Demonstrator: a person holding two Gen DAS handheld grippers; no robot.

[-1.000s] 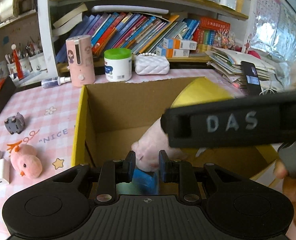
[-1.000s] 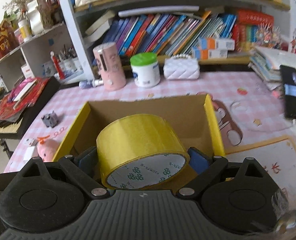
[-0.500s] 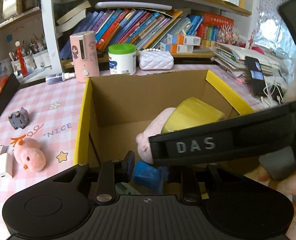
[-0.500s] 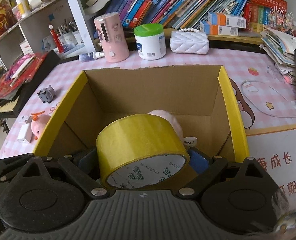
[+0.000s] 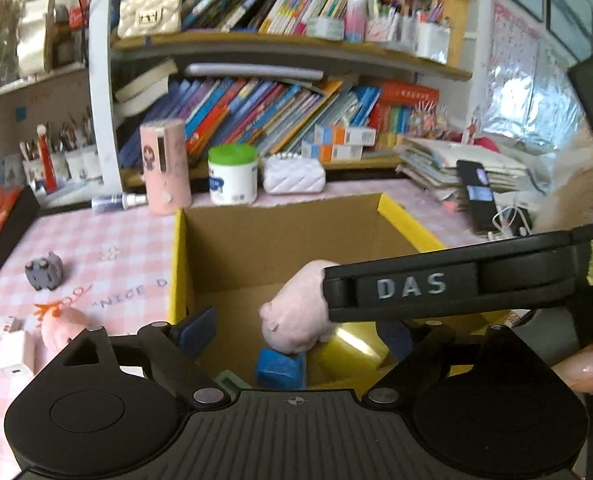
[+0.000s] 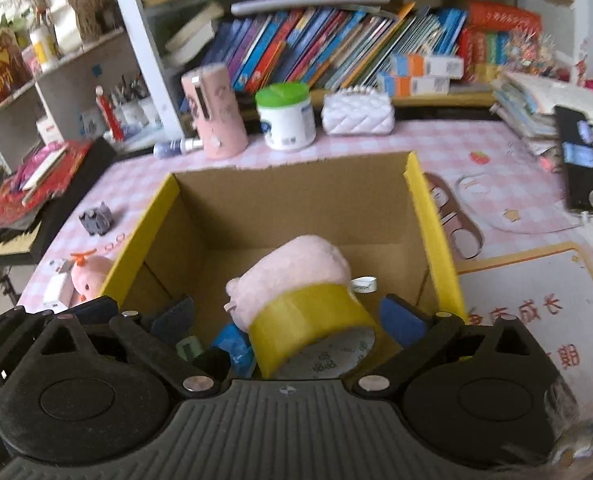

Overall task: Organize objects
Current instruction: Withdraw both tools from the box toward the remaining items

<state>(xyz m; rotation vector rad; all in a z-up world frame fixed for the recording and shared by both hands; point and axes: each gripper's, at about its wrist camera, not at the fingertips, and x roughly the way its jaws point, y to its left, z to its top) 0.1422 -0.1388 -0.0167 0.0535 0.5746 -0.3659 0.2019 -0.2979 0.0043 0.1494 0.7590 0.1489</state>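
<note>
Now the left gripper (image 5: pixel 296 332) is spreading wide, its jaws just opening over the blue block (image 5: pixel 281 363) lying free below them on the floor of the cardboard box (image 5: pixel 280 240). Alongside, the right gripper (image 6: pixel 292 320) is also gaping, jaws just opening, its pads clear of the yellow tape roll (image 6: pixel 316 326), which is leaning against the pink plush pig (image 6: pixel 292 272) inside the box. Both drops seem done; next, each hand likely needs lifting clear and reaching for the pink chick toy (image 5: pixel 62 328) and the grey figurine (image 5: pixel 44 271) waiting outside. Only the left view is showing a person's fingertip (image 5: pixel 586 370); only the right is showing the tape's printed core.
</note>
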